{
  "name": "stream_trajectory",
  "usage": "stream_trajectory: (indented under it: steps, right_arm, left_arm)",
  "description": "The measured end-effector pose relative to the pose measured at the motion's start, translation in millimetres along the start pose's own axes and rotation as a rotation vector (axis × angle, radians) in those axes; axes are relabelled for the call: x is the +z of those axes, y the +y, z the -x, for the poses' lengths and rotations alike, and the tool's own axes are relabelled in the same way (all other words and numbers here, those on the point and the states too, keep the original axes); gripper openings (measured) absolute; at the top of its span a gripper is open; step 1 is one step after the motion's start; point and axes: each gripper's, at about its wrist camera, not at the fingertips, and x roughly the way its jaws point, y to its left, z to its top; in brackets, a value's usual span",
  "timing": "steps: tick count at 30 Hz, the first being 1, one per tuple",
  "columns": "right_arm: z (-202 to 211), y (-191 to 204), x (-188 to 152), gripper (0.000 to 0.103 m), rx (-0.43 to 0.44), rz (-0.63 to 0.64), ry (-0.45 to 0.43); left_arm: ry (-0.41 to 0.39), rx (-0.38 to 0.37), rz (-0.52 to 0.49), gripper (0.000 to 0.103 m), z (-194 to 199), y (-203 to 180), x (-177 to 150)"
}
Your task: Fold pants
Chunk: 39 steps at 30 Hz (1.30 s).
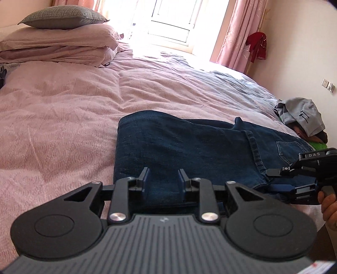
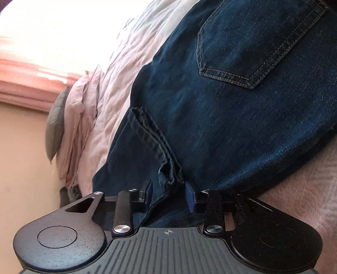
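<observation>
Dark blue jeans (image 1: 189, 143) lie folded on the pink bed cover (image 1: 63, 118), fold edge to the left, back pocket (image 1: 292, 149) to the right. My left gripper (image 1: 163, 179) hovers over the jeans' near edge, its fingers a short way apart with flat denim showing between them. My right gripper (image 1: 270, 179), turned on its side, clamps the near right edge. In the right wrist view the jeans (image 2: 231, 126) fill the frame. A crumpled hem (image 2: 170, 175) is pinched in the right gripper (image 2: 168, 189).
Pink pillows (image 1: 63, 44) with a grey cushion (image 1: 63, 18) are stacked at the bed's far left. A heap of grey and green clothes (image 1: 301, 118) lies at the right edge by the wall. A bright window (image 1: 172, 19) and pink curtain (image 1: 236, 38) stand behind. A hand (image 1: 328, 206) holds the right gripper.
</observation>
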Motion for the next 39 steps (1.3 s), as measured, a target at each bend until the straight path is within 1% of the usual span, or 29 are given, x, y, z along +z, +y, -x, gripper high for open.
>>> stream_trajectory:
  steps: [3,4,5,7,9,11,12,13,14,16,18,20,22,23,24,25,26,27,28,29,30,32,34,35,36,37,38,39]
  right_arm:
    - [-5,5,-4,0.031,-0.023,0.016,-0.040]
    - [-5,7,-5,0.027,-0.026,0.030,-0.051]
    - [-4,9,-9,0.010,-0.024,0.077,-0.071]
    - [0,18,-18,0.010,-0.033,0.200,-0.126]
    - [10,24,-28,0.009,-0.019,0.268,-0.180]
    - [21,30,-31,0.009,-0.032,0.298,-0.238]
    - [29,32,-33,0.009,-0.056,0.317,-0.280]
    - [33,31,-33,0.009,-0.068,0.319,-0.299]
    - [37,27,-32,0.009,-0.077,0.309,-0.296]
    - [35,20,-29,0.009,-0.085,0.293,-0.250]
    - [29,12,-31,0.009,-0.113,0.280,-0.228]
    - [25,6,-33,0.009,-0.130,0.254,-0.230]
    - [21,9,-34,0.009,-0.151,0.280,-0.229]
    - [18,12,-33,0.009,-0.179,0.316,-0.214]
    - [16,17,-32,0.013,-0.205,0.362,-0.193]
    - [22,24,-33,0.017,-0.251,0.428,-0.193]
    - [26,33,-36,0.027,-0.301,0.493,-0.222]
    - [28,44,-40,0.028,-0.349,0.571,-0.271]
    - [27,54,-49,0.028,-0.388,0.658,-0.338]
    - [27,63,-51,0.028,-0.397,0.720,-0.387]
    - [25,70,-51,0.028,-0.385,0.766,-0.406]
    - [10,83,-48,0.028,-0.335,0.857,-0.384]
    - [-11,92,-43,0.026,-0.321,0.928,-0.372]
    - [-23,95,-41,0.022,-0.320,0.958,-0.376]
    - [-36,96,-38,0.018,-0.327,0.985,-0.387]
    - [-46,93,-38,0.018,-0.344,1.002,-0.387]
    - [-58,92,-35,0.017,-0.375,1.010,-0.366]
    - [-79,89,-27,0.017,-0.419,1.006,-0.324]
  left_arm:
    - [0.000,-0.014,0.033,0.024,-3,5,-1]
    - [-0.001,-0.018,0.041,0.024,-4,6,-1]
    - [-0.001,-0.017,0.050,0.024,-5,7,-1]
    - [0.003,-0.020,0.048,0.023,-5,8,1]
    - [0.009,-0.017,0.028,0.023,-5,6,3]
    - [0.007,-0.018,0.003,0.023,-5,2,7]
    - [0.005,-0.015,-0.012,0.023,-5,0,8]
    - [0.004,-0.010,-0.029,0.023,-5,-3,9]
    - [0.005,-0.009,-0.046,0.023,-7,-5,10]
    - [0.015,-0.014,-0.064,0.023,-10,-9,10]
    - [0.029,-0.007,-0.074,0.023,-14,-11,8]
    - [0.036,0.000,-0.081,0.023,-16,-12,6]
    - [0.042,0.000,-0.082,0.022,-16,-12,6]
    - [0.048,0.002,-0.083,0.020,-16,-11,8]
    - [0.051,0.006,-0.080,0.019,-16,-10,10]
    - [0.050,0.008,-0.075,0.018,-15,-9,14]
    - [0.040,0.014,-0.071,0.018,-14,-6,19]
    - [0.031,0.023,-0.069,0.017,-14,-4,24]
    - [0.021,0.035,-0.068,0.017,-15,-3,31]
    - [0.016,0.047,-0.065,0.017,-18,-2,38]
    - [0.015,0.057,-0.064,0.017,-22,-2,44]
    - [0.017,0.056,-0.072,0.017,-36,-3,60]
    - [0.025,0.050,-0.078,0.017,-53,-6,70]
    - [0.031,0.053,-0.082,0.017,-64,-8,74]
    - [0.036,0.057,-0.084,0.017,-74,-9,76]
    - [0.049,0.067,-0.085,0.017,-86,-9,76]
    - [0.070,0.080,-0.084,0.017,-98,-9,75]
    - [0.080,0.090,-0.090,0.017,-108,-8,72]
